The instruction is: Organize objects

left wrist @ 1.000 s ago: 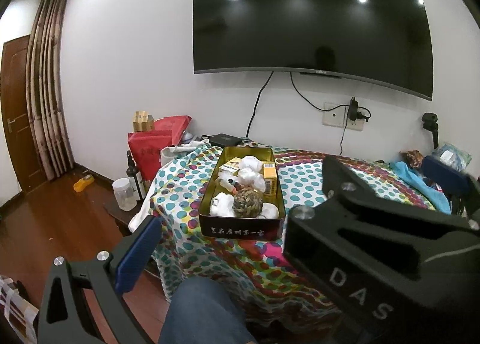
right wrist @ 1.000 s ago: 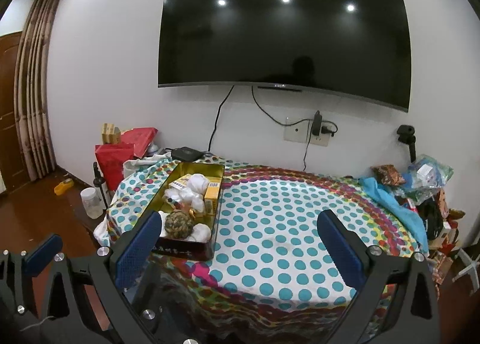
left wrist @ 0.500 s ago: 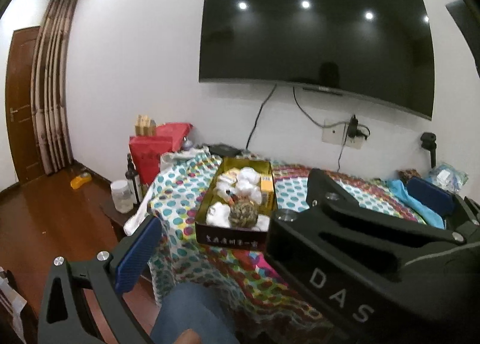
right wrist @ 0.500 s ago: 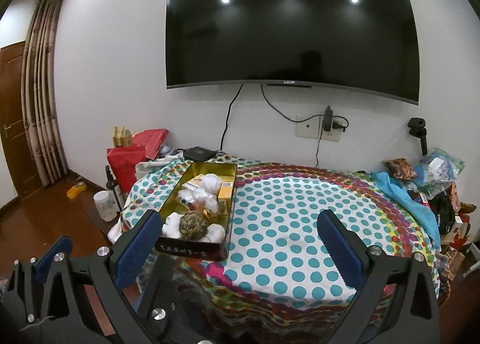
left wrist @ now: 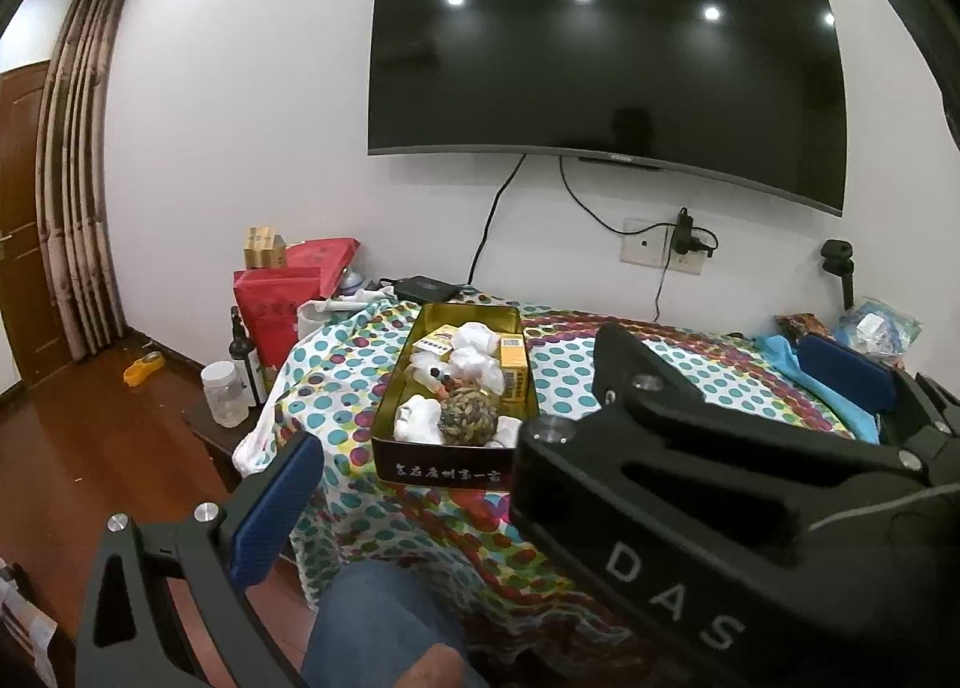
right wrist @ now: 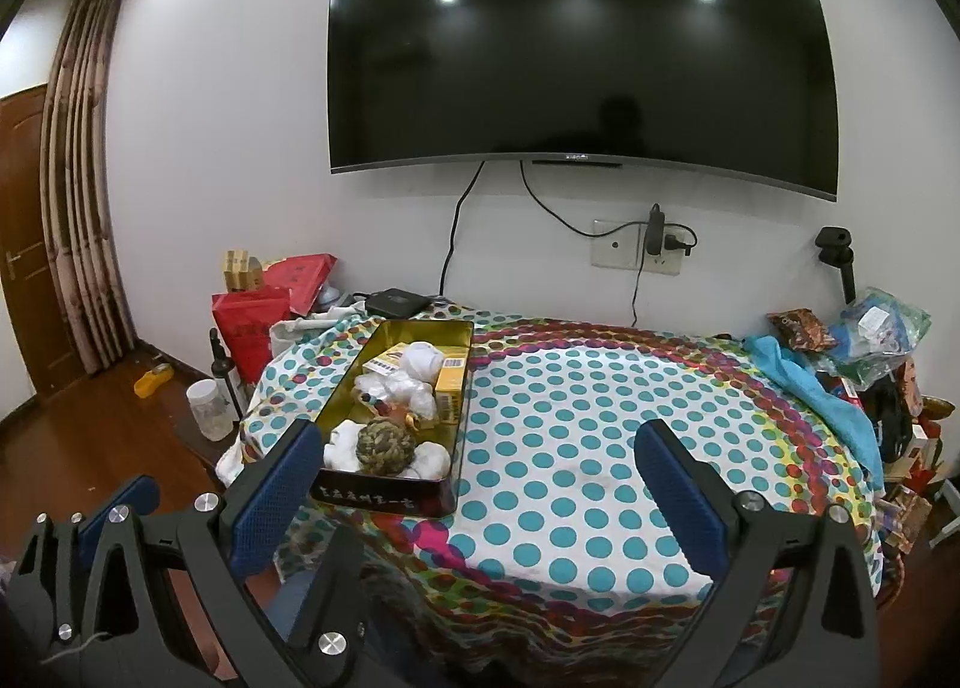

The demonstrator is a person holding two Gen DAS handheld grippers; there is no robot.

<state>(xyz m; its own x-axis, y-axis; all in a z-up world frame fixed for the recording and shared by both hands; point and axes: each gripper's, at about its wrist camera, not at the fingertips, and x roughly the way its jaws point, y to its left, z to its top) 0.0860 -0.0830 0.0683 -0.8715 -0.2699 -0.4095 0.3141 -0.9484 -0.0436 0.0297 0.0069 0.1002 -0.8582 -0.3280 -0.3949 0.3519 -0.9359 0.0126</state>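
My left gripper (left wrist: 540, 490) and right gripper (right wrist: 480, 484), both spread wide and empty, hover short of the gold tin (right wrist: 396, 418), which corrals the small items together.

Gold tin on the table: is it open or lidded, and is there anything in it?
Open and nearly full. The gold tin has no lid on; white wrapped bundles, a yellow box and a woven ball show inside.

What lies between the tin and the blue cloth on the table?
Only bare polka-dot tablecloth: the right wrist view shows nothing between the tin and the blue cloth.
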